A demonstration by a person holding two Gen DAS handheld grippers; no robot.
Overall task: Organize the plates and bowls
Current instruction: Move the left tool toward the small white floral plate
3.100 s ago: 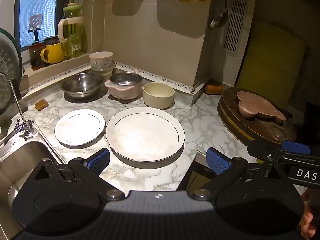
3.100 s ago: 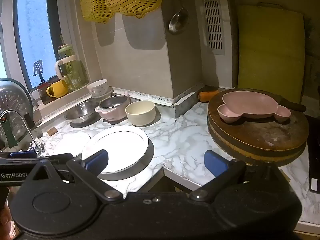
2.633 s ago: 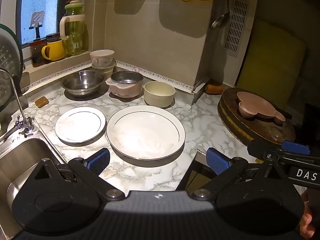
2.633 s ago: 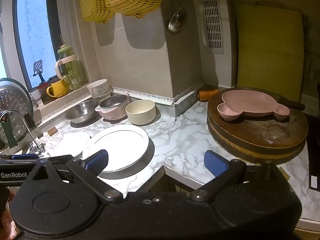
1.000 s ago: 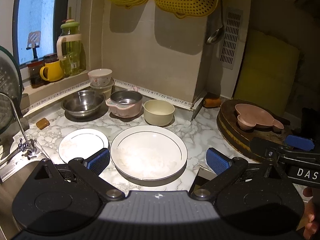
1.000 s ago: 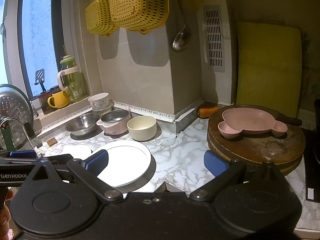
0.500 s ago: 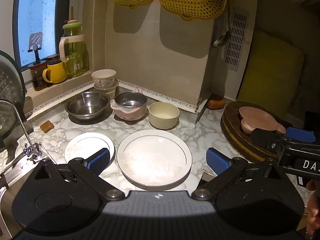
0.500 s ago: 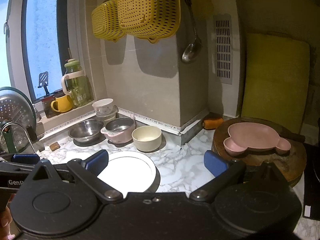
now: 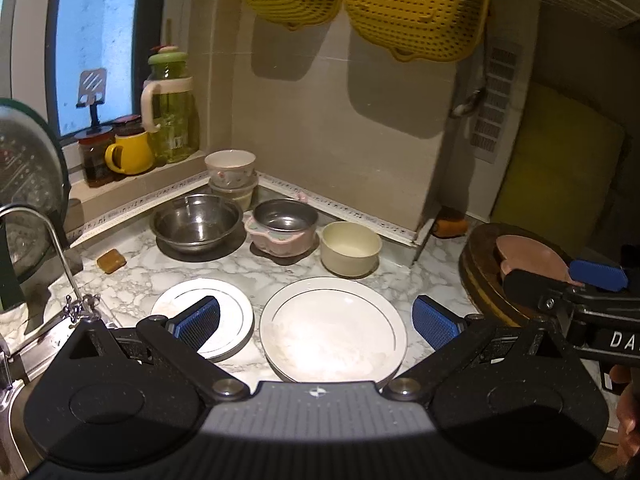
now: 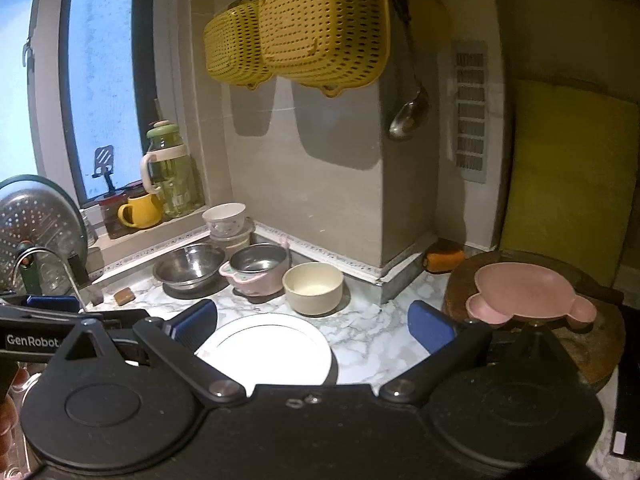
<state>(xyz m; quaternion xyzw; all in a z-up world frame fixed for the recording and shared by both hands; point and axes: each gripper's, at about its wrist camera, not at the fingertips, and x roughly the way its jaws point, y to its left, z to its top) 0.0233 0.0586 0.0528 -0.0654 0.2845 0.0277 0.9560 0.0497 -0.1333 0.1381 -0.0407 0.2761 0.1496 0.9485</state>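
Marble counter [image 9: 404, 264]: large plate [image 9: 334, 330], small plate [image 9: 236, 312]; both tools spread, empty.

White plates [image 9: 334, 326] with thin dark rim lines lie on a grey-veined white marble counter [image 9: 404, 276], beside a cream bowl [image 9: 351, 247], a pink pot [image 9: 276, 236], a steel bowl [image 9: 196, 224] and yellow perforated baskets [image 10: 324, 24].

large plate [image 9: 334, 328] flat on counter | small plate [image 9: 218, 316] beside its left | bowls [image 9: 276, 224] behind, upright
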